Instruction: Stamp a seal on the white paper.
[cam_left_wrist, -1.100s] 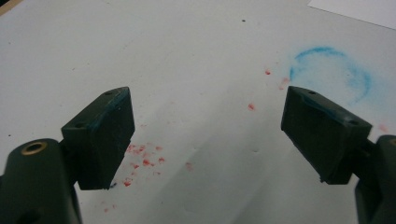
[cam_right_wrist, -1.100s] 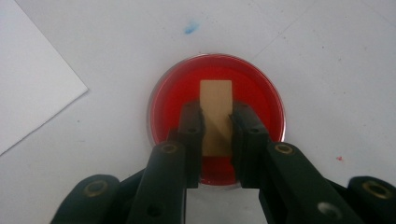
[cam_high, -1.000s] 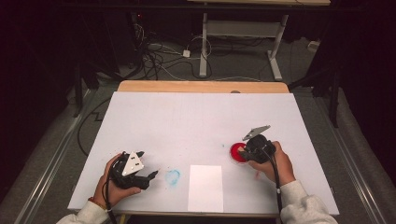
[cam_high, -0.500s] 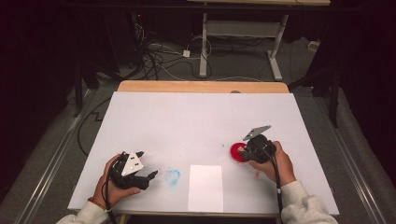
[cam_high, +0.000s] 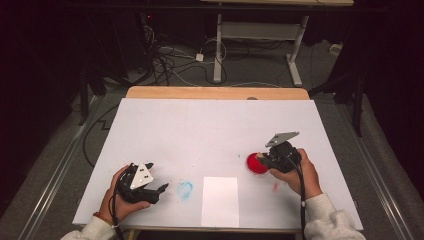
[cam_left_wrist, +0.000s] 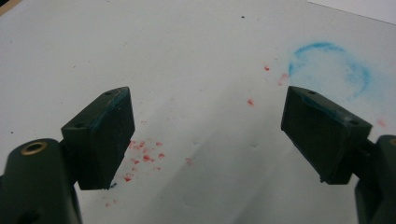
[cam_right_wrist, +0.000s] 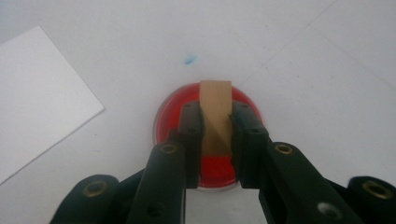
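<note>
Right gripper (cam_right_wrist: 215, 126) first: its two black jaws are clenched on a small tan wooden block (cam_right_wrist: 215, 114), standing upright between them, squeezed from both sides. The block sits over a round red ink pad (cam_right_wrist: 205, 172) — a shallow dish of bright red lying flat on the table; whether the block's underside touches the red, I can't tell. In the high view that pad (cam_high: 256, 163) is at the right of the table, towards the near edge, with the right gripper (cam_high: 270, 161) over it and the right hand (cam_high: 295, 172) wrapped around the gripper body.

Over to the left gripper (cam_left_wrist: 208, 126) — jaws spread wide, nothing between them, with traces of blue on the inner faces. Beneath them lies the white table cover (cam_left_wrist: 187, 56), flecked with red specks (cam_left_wrist: 144, 156), and just beyond, to the right, a faint blue ring stain (cam_left_wrist: 329, 70). From above, the left gripper (cam_high: 161, 190) rests at the near left in the left hand (cam_high: 117, 200), pointing right towards the ring (cam_high: 185, 189).

Between the two grippers, at the near edge, lies a white sheet of paper (cam_high: 220, 201), flat. A small red smudge (cam_high: 275, 186) marks the cover near the right hand.
</note>
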